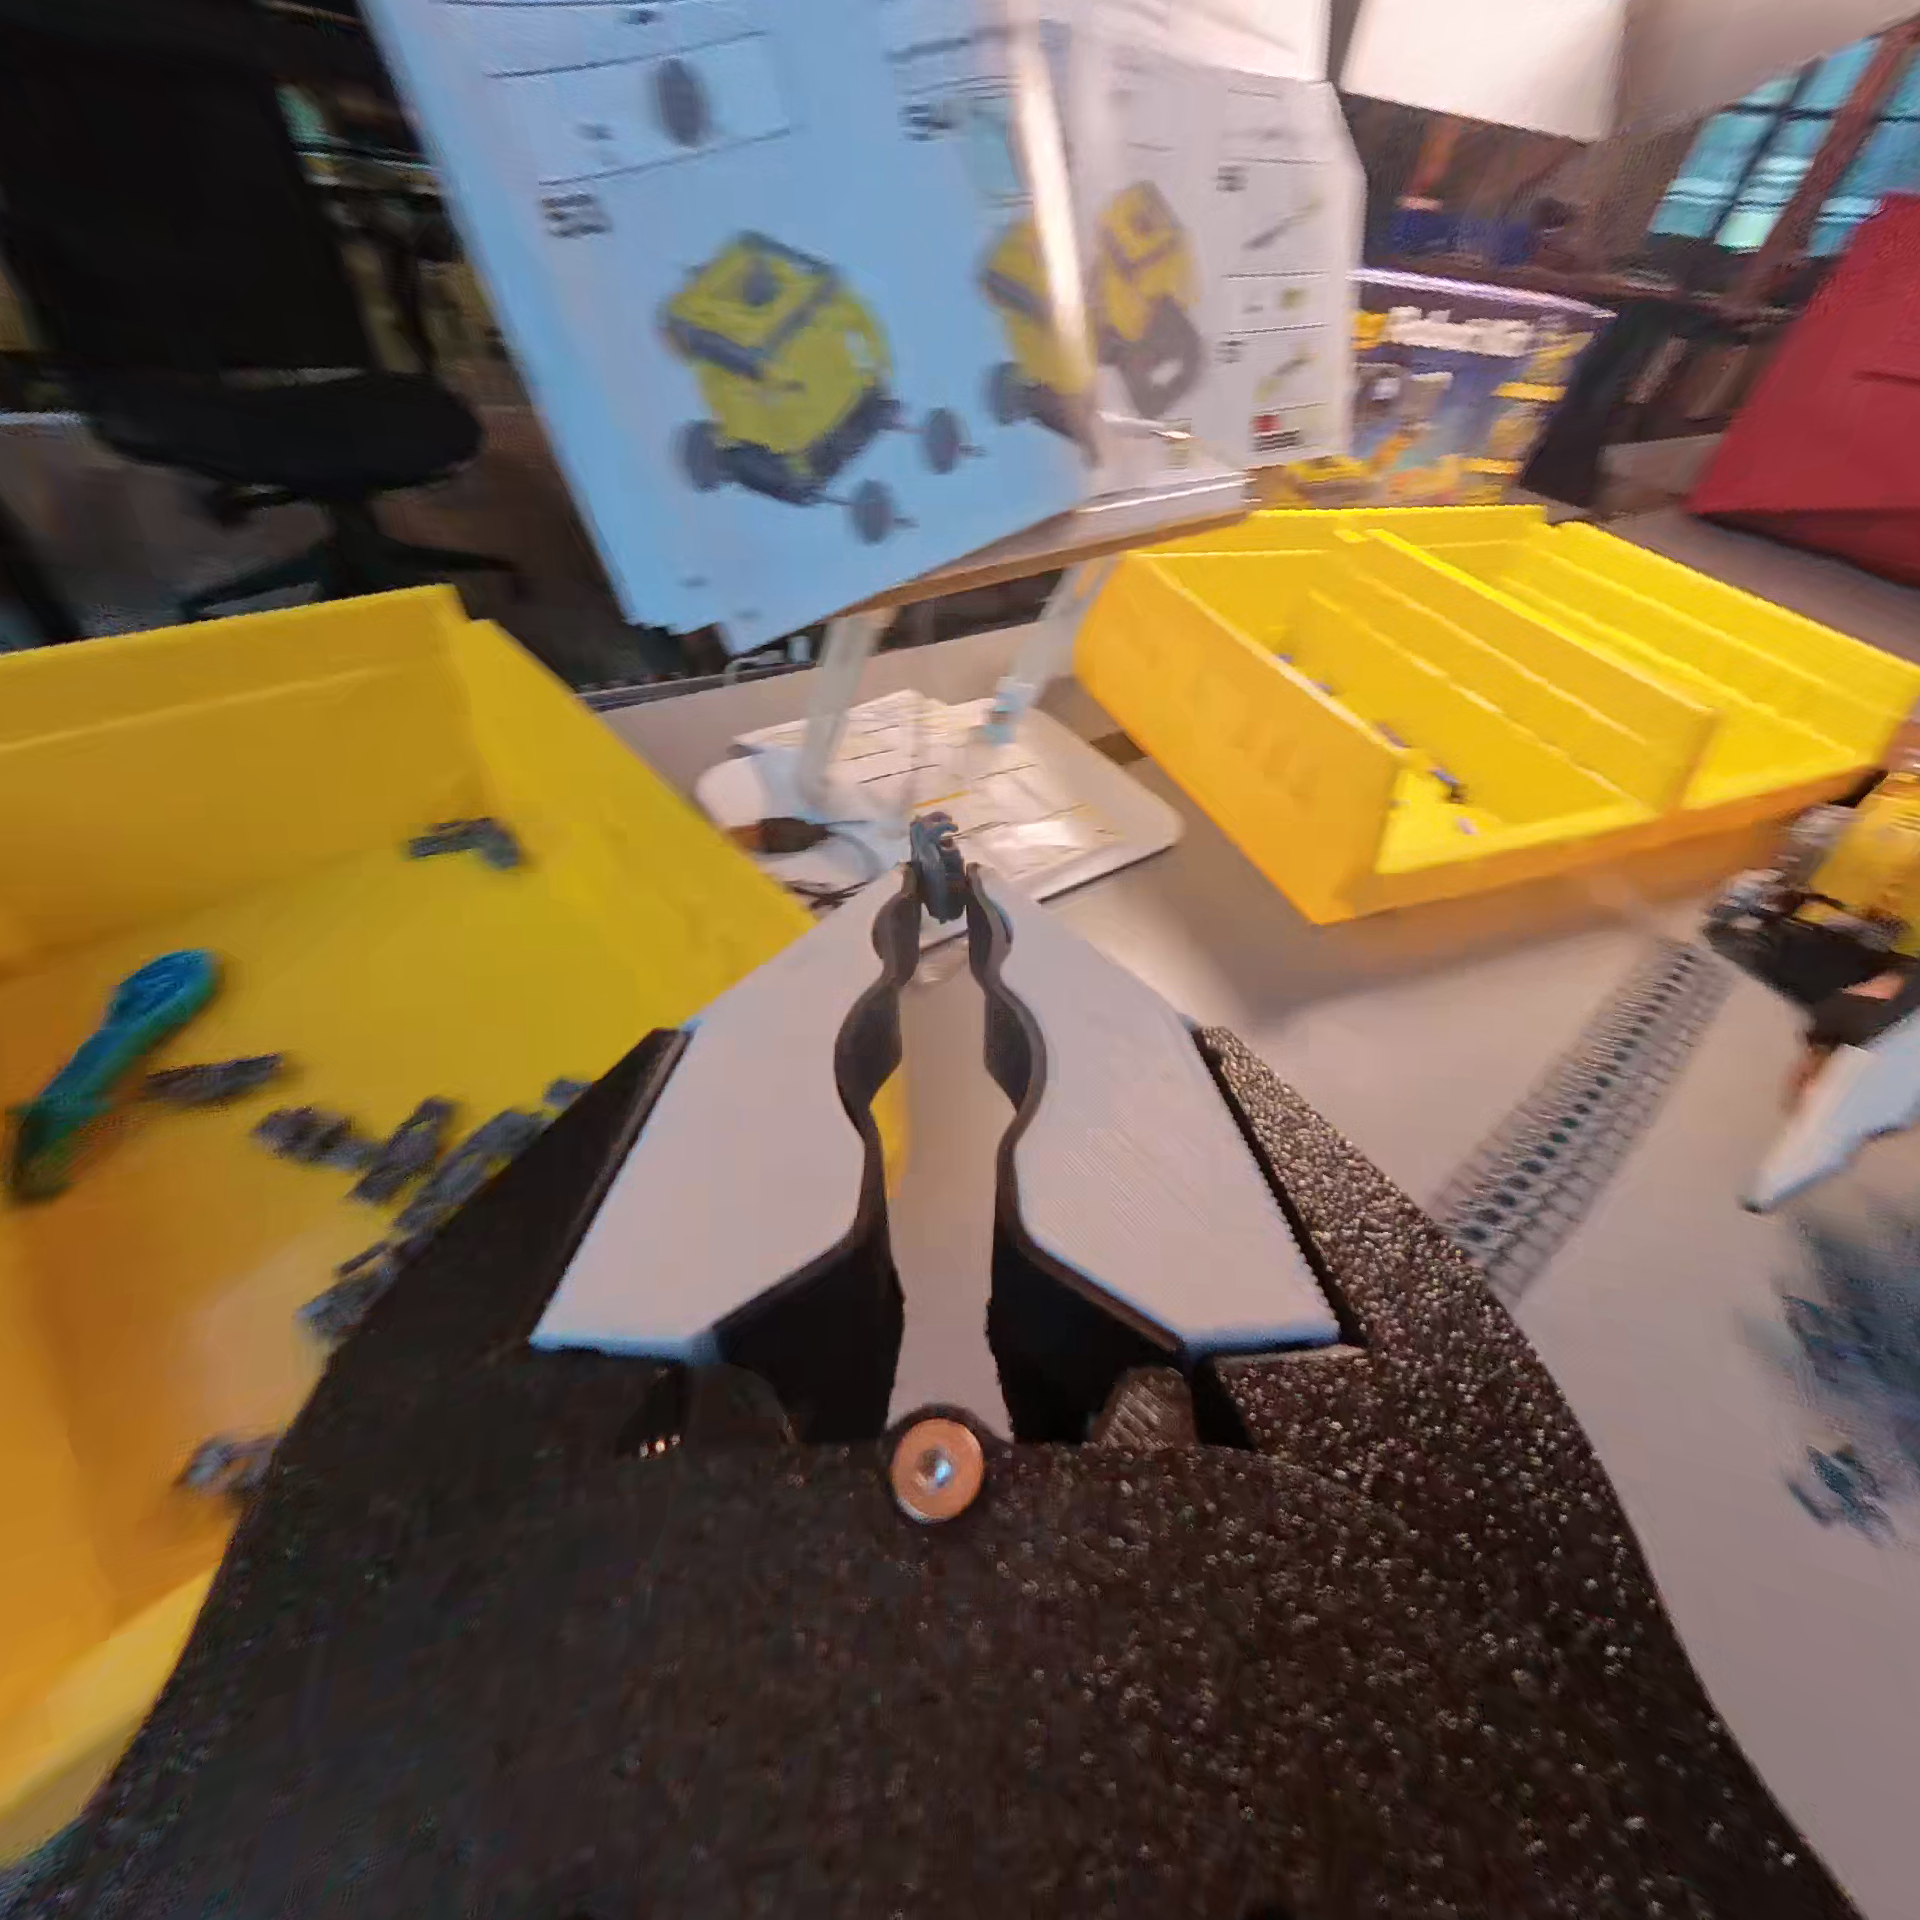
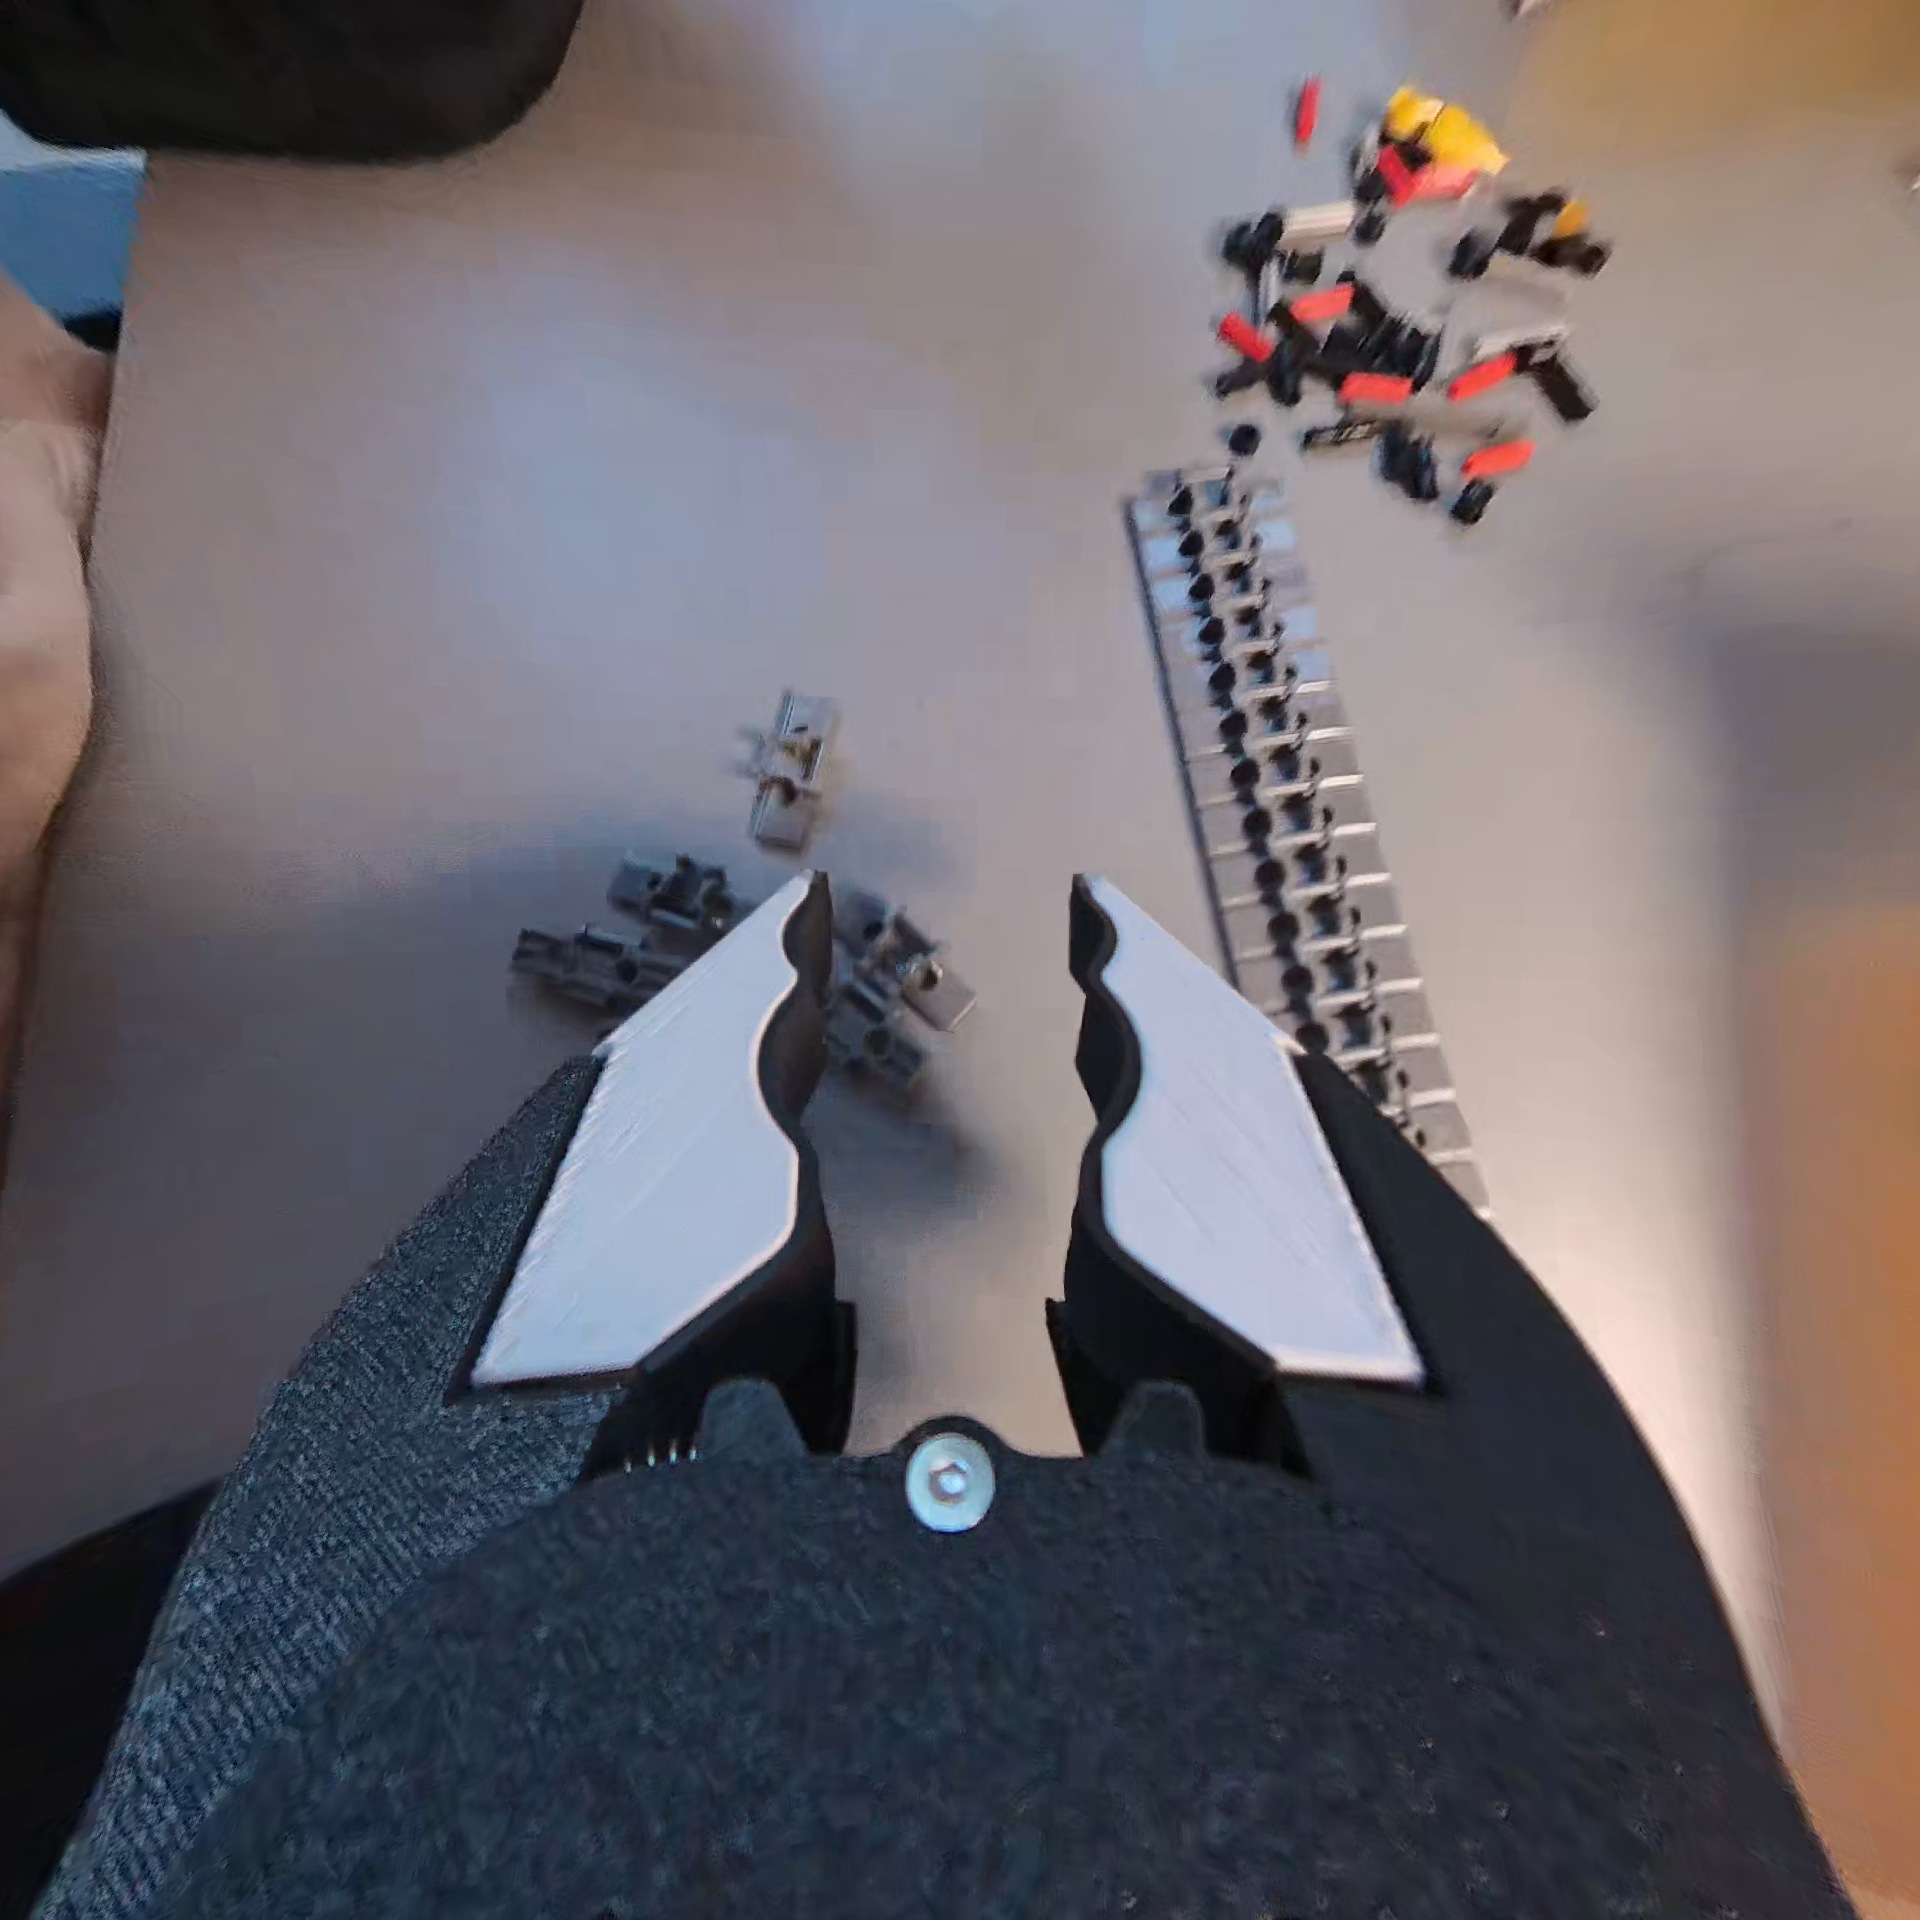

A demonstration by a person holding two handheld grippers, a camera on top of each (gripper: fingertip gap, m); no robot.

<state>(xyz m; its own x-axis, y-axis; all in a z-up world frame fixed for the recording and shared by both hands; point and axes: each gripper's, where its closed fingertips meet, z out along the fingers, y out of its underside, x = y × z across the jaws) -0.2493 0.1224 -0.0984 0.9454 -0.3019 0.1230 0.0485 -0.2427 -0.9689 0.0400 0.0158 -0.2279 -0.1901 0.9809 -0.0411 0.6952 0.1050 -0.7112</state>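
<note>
We see a small dark toothed piece (image 1: 932, 871) pinched at the tips of the left claw (image 1: 940, 894), raised above the grey desk (image 1: 1299, 1039) beside a yellow bin (image 1: 312, 748) of dark parts. Behind stands a printed instruction sheet (image 1: 810, 312) bearing writing and a yellow vehicle drawing. The right claw (image 2: 951, 883) points down, jaws parted and empty, over grey link pieces (image 2: 883, 977) near a long grey track strip (image 2: 1299, 810).
</note>
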